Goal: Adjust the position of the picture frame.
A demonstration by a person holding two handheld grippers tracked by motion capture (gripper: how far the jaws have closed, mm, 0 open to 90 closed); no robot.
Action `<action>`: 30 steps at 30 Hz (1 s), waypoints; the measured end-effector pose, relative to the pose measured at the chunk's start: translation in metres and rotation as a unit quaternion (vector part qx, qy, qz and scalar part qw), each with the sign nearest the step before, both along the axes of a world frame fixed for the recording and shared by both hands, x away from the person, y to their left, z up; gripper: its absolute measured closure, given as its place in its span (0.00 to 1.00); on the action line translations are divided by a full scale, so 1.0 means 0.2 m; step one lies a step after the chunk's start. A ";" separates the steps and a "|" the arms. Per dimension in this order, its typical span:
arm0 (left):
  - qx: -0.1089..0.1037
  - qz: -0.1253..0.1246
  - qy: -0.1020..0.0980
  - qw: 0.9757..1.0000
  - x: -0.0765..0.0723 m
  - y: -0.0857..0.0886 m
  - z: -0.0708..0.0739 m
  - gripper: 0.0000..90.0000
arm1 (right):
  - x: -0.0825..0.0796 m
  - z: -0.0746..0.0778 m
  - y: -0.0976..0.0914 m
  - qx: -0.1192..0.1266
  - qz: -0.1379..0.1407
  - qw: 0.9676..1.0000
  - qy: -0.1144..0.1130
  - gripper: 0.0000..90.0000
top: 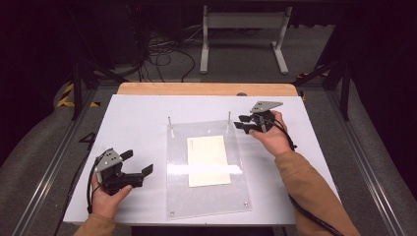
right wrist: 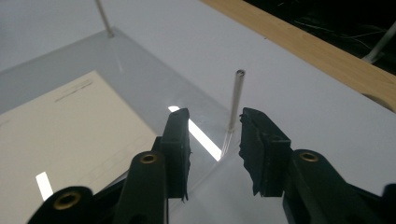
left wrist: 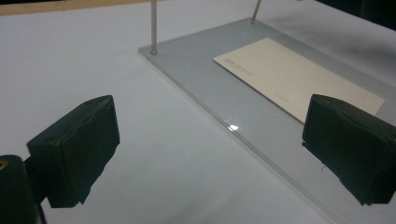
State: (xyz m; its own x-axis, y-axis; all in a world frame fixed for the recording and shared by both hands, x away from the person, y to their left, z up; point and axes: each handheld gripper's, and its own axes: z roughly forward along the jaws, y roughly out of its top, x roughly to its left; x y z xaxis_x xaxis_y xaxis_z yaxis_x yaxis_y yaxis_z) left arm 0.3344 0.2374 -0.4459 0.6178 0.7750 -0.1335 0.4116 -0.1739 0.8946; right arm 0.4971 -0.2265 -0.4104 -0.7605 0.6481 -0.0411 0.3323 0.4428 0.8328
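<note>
A clear acrylic plate lies flat in the middle of the white table, with a cream sheet of paper at its centre. Two thin metal pins stand upright at its far corners, the left pin and the right pin. My right gripper is at the plate's far right corner. In the right gripper view its jaws stand partly apart, and the right pin rises just ahead of the gap, untouched. My left gripper rests left of the plate, wide open and empty, facing the plate's edge.
The white table top has a wooden strip along its far edge. Beyond it a white metal stand and loose cables sit on the dark floor. Metal rails run along both sides of the table.
</note>
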 end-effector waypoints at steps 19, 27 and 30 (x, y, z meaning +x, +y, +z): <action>0.003 0.010 0.011 1.000 -0.04 0.06 -0.03 0.05 | 0.19 -0.08 0.13 -0.014 -0.002 1.000 -0.014 0.94; 0.004 0.000 0.010 1.000 -0.01 0.02 -0.03 0.05 | 0.10 -0.05 0.03 -0.032 -0.008 0.999 -0.010 0.95; 0.005 -0.006 0.012 1.000 0.01 0.00 -0.03 0.05 | 0.07 -0.06 -0.02 -0.025 -0.009 1.000 -0.008 0.94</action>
